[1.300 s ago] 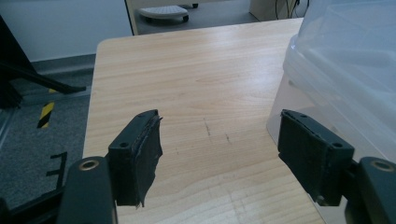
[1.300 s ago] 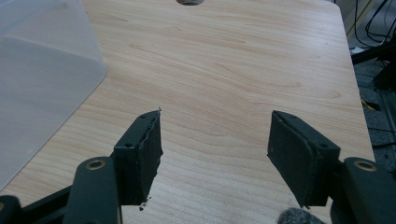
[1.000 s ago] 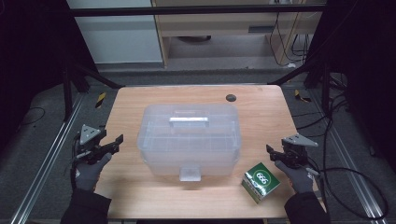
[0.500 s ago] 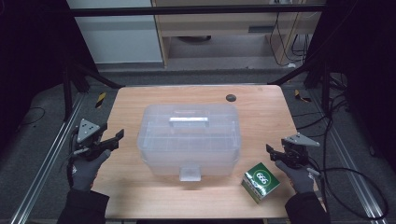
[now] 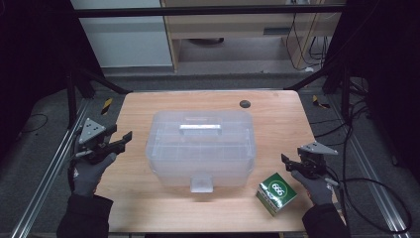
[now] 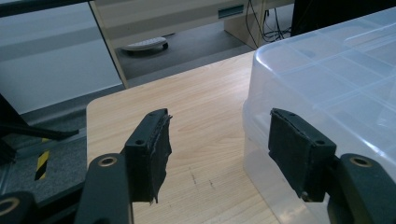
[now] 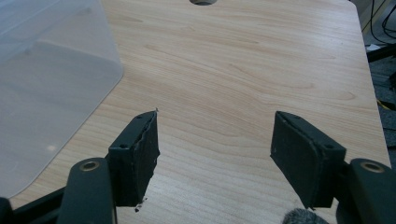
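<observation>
The left gripper (image 5: 125, 137) has risen beside the desk's (image 5: 148, 208) left edge and now hangs a little higher next to the box (image 5: 200, 148), in the high view. Its jaws have just been closing a little, with nothing between them; they are apart, the box wall just beside one pad.

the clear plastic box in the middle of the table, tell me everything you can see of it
The clear plastic box is a large translucent bin with rounded corners, standing upright at the middle of the wooden table. Its lid is on, with a flat handle lying across the top and a faint grid of ribs. A latch tab hangs at the near side. What is inside cannot be made out. Neither gripper touches it, and the green carton sits apart from it.
</observation>
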`<state>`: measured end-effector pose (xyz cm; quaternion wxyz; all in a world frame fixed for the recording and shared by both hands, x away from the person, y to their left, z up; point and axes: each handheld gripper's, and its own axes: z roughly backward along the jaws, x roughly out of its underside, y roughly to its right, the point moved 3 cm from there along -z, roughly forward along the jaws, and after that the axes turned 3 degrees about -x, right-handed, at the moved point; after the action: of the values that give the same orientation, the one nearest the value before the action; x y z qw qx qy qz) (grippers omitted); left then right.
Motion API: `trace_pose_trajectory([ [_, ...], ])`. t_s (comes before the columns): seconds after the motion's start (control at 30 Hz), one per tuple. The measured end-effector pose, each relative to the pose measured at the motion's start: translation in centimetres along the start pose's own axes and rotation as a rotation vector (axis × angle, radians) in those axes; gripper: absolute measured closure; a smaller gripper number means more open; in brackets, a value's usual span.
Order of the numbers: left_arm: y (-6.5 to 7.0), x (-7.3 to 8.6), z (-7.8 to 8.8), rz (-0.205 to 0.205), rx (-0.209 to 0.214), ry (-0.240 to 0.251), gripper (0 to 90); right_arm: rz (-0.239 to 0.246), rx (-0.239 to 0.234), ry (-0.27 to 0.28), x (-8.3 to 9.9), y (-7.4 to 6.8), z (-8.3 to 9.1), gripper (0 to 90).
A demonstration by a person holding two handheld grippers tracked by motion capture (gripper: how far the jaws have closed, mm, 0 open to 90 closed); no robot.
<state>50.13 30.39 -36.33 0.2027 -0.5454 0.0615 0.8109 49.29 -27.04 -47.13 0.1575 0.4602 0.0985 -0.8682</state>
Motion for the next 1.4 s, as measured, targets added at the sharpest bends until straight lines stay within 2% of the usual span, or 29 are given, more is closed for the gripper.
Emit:
trace_pose_trajectory([
  [0.13,0.4,-1.2,0.1,-0.032,0.023,-0.001,37.6,-0.004,-0.002,0.003,-0.1,0.0,0.1,32.5],
  [0.2,0.6,-1.8,0.1,-0.057,0.028,-0.003,37.8,-0.001,-0.002,0.002,0.0,0.0,0.1,32.7],
  [0.33,1.2,-2.9,0.2,-0.081,0.031,-0.005,38.5,0.003,0.0,-0.002,0.0,0.0,0.1,33.6],
  [0.43,1.7,-3.6,0.2,-0.099,0.049,0.002,39.5,0.005,-0.002,-0.006,0.0,-0.1,0.0,35.1],
  [0.47,1.9,-4.0,0.1,-0.122,0.062,0.011,39.6,0.006,-0.006,-0.009,0.0,-0.1,0.1,37.1],
  [0.63,2.6,-4.8,0.1,-0.132,0.088,-0.002,39.9,0.015,-0.011,-0.008,0.0,-0.2,0.2,40.1],
  [0.67,2.9,-5.2,0.1,-0.15,0.101,-0.002,39.9,0.016,-0.014,-0.004,0.0,-0.2,0.2,42.1],
  [0.77,3.3,-5.5,0.1,-0.169,0.109,-0.003,39.9,0.017,-0.016,-0.004,0.0,-0.2,0.2,43.5],
  [0.8,3.7,-5.9,0.1,-0.195,0.122,-0.006,39.9,0.022,-0.018,-0.005,0.0,-0.3,0.2,45.0],
  [0.9,4.2,-6.2,0.1,-0.208,0.141,-0.003,40.0,0.021,-0.023,-0.005,0.0,-0.4,0.2,46.7],
  [1.4,7.3,-7.8,-0.3,-0.325,0.208,-0.029,39.2,0.012,-0.047,-0.009,-0.1,-0.5,0.2,47.1],
])
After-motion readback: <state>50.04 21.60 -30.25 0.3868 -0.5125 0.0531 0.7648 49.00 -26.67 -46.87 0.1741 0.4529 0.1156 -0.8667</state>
